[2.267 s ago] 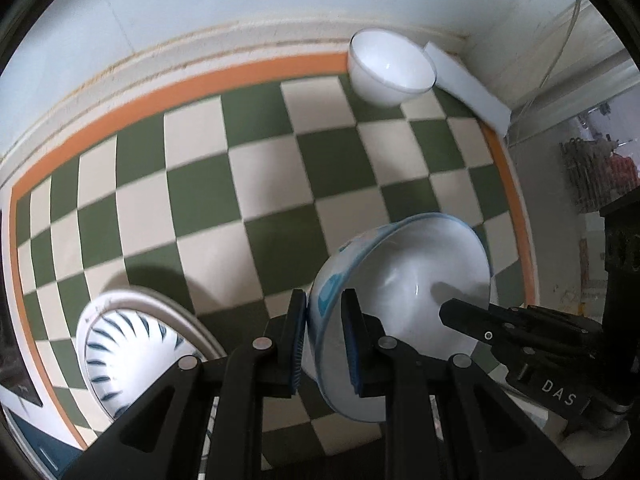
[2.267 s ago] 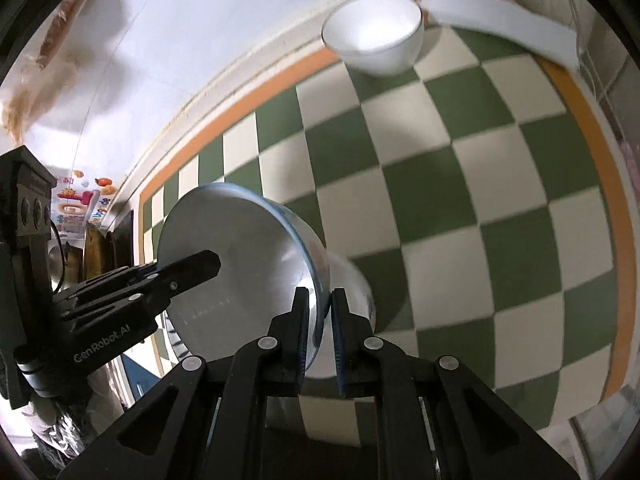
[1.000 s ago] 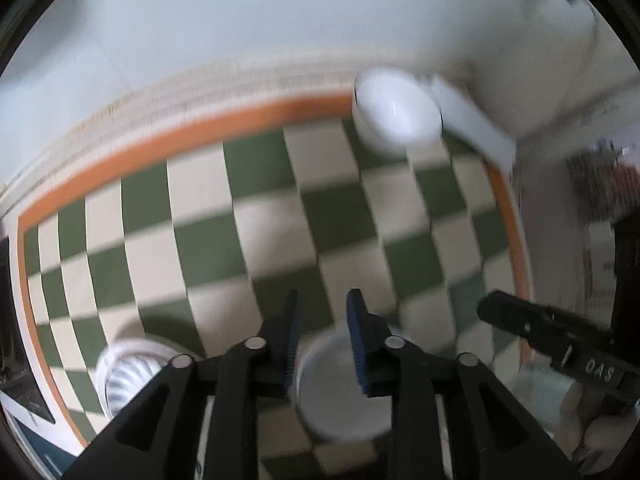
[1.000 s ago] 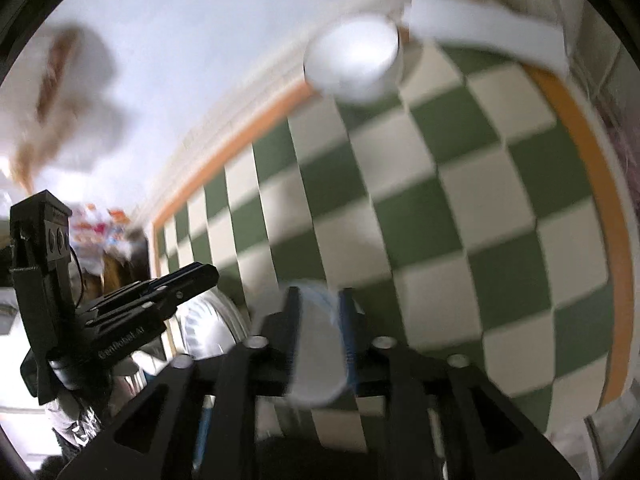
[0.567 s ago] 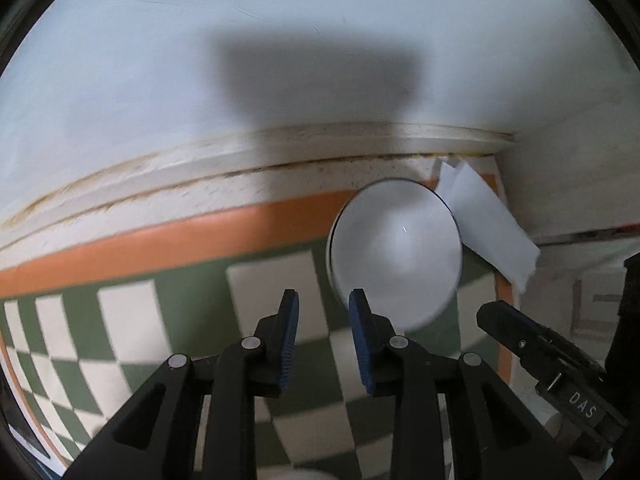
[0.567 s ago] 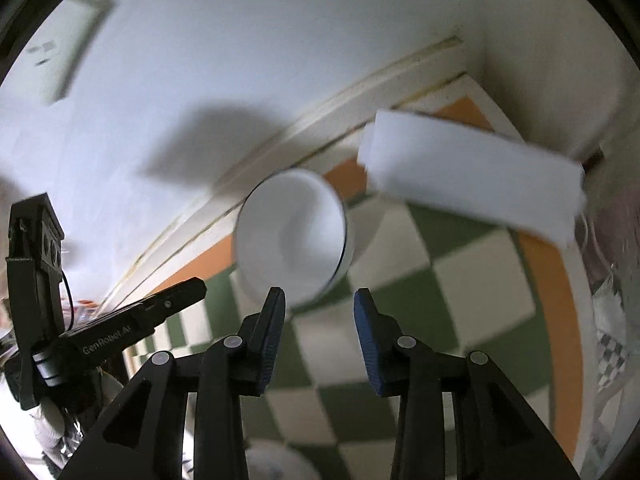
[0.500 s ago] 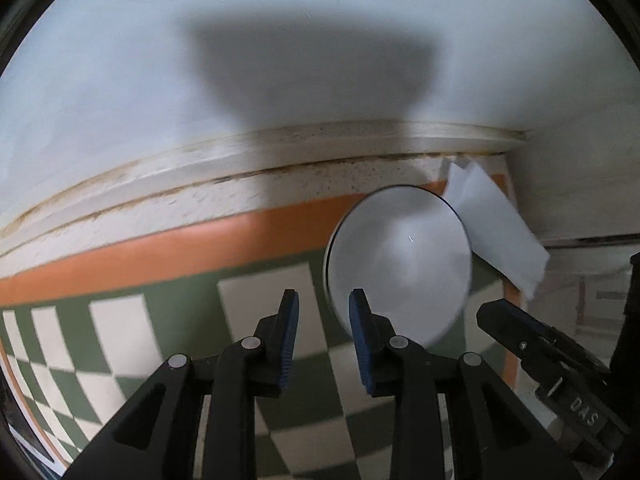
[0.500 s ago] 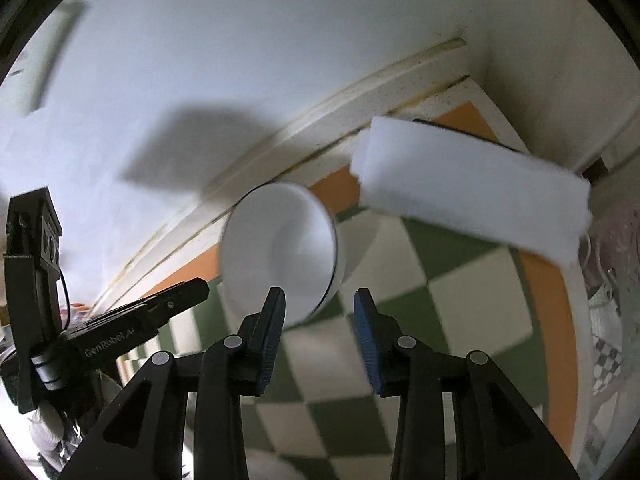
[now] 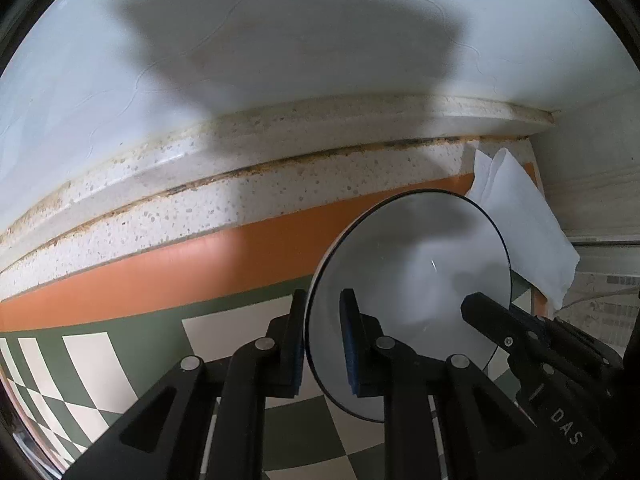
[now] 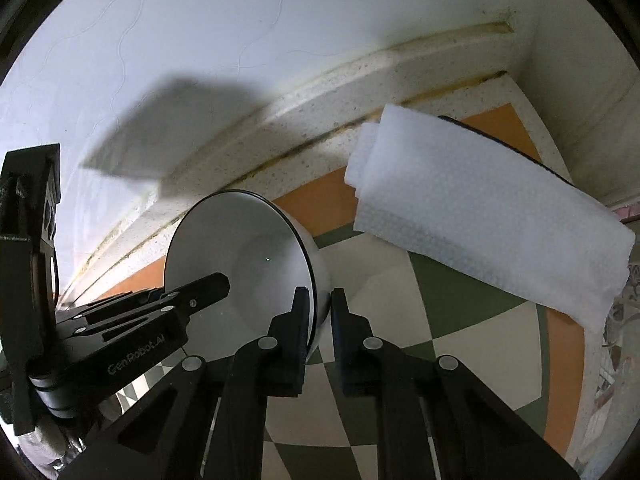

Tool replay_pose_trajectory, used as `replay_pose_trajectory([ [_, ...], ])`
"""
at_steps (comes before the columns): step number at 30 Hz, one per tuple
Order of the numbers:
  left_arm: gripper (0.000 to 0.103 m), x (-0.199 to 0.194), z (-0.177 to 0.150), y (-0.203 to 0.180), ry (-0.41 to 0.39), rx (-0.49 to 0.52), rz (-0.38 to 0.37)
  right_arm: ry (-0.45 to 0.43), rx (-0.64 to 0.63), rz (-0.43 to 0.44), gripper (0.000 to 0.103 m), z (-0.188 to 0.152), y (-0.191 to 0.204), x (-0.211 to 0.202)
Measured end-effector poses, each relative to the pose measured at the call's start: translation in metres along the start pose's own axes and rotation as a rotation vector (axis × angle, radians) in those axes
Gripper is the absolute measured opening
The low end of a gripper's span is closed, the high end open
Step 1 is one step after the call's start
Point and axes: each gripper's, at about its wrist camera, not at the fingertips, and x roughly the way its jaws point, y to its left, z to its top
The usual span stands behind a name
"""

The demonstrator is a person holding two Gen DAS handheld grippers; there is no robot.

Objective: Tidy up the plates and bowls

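A plain white bowl with a thin dark rim [image 9: 420,280] sits near the back right corner of the checkered green-and-cream mat [image 9: 120,352]. My left gripper [image 9: 322,344] straddles the bowl's left rim, one finger inside and one outside, jaws narrowly apart. My right gripper [image 10: 320,320] straddles the bowl's [image 10: 248,256] right rim the same way. I cannot tell whether either pad presses the rim. The right gripper's fingers [image 9: 520,328] show in the left wrist view, the left gripper's fingers [image 10: 160,304] in the right wrist view.
A folded white cloth [image 10: 480,216] lies right behind the bowl in the corner; it also shows in the left wrist view [image 9: 520,236]. A speckled counter ledge [image 9: 200,200] and white wall [image 9: 280,40] close the back. The mat's orange border [image 9: 160,272] runs along the ledge.
Both grippers let go of the blue-patterned bowl, moved back across the mat to the white bowl, and now sit over its opposite rims.
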Motion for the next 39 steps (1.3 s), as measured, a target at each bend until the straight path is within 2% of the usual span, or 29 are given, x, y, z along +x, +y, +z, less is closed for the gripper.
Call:
replay_pose_trajectory([
  [6, 0.014, -0.023, -0.02, 0.0, -0.036, 0.011, 0.008, -0.002, -0.016, 0.001, 0.011, -0.01, 0.008, -0.011],
  [15, 0.014, -0.076, -0.064, 0.005, -0.1, 0.024, -0.008, -0.042, -0.065, 0.029, 0.011, -0.05, 0.033, -0.054],
  [28, 0.014, -0.141, -0.163, 0.007, -0.162, 0.054, -0.013, -0.101, -0.111, 0.06, 0.011, -0.158, 0.055, -0.131],
  [39, 0.014, -0.144, -0.241, 0.019, -0.151, 0.055, -0.019, -0.084, -0.111, 0.065, 0.011, -0.245, 0.062, -0.143],
])
